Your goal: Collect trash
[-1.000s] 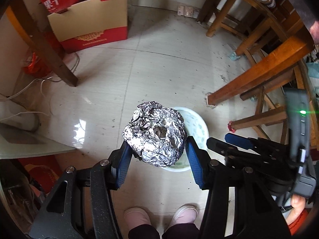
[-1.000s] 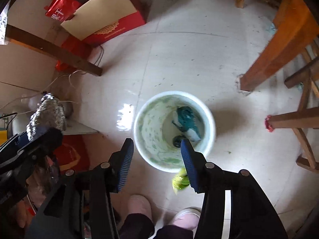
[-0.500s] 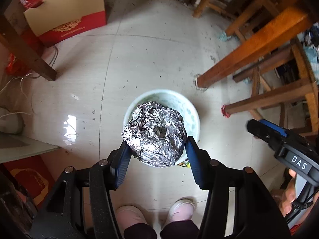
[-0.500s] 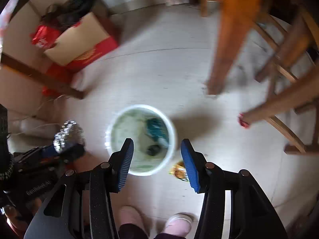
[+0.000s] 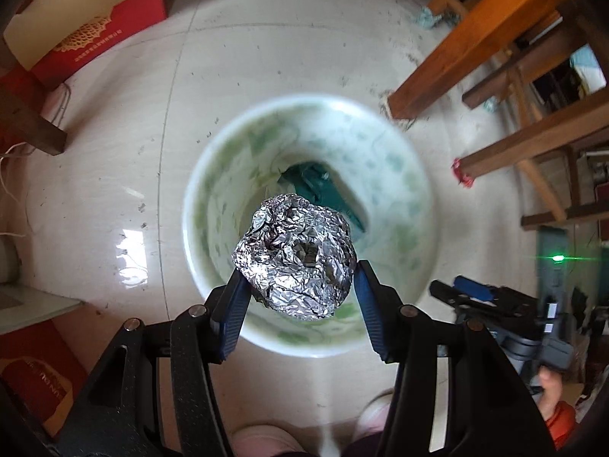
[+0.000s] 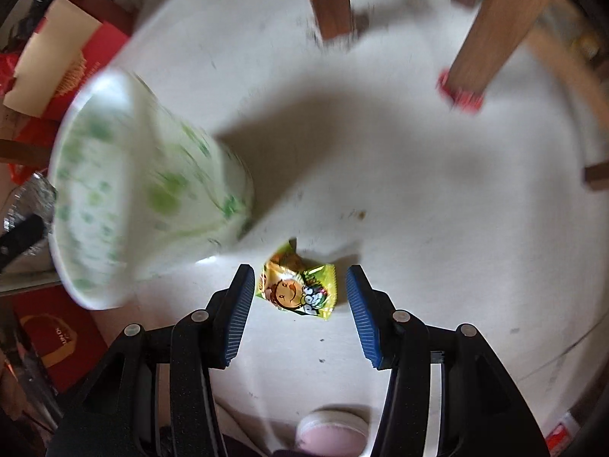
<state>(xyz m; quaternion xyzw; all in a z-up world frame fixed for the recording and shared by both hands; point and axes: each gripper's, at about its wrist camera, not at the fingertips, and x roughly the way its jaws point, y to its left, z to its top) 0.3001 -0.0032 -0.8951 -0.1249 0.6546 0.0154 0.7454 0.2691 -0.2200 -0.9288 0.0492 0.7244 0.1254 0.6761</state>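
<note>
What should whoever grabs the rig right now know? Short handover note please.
Left gripper: shut on the foil ball, held above the mouth of the white-and-green bin; not dropped yet.
Right gripper: open, empty, fingers either side of the yellow snack wrapper on the floor beside the bin.
Done: a teal wrapper lies in the bin.
Left: release the foil into the bin, then pinch the snack wrapper and bin it. A red scrap by the chair leg may also be trash.
</note>
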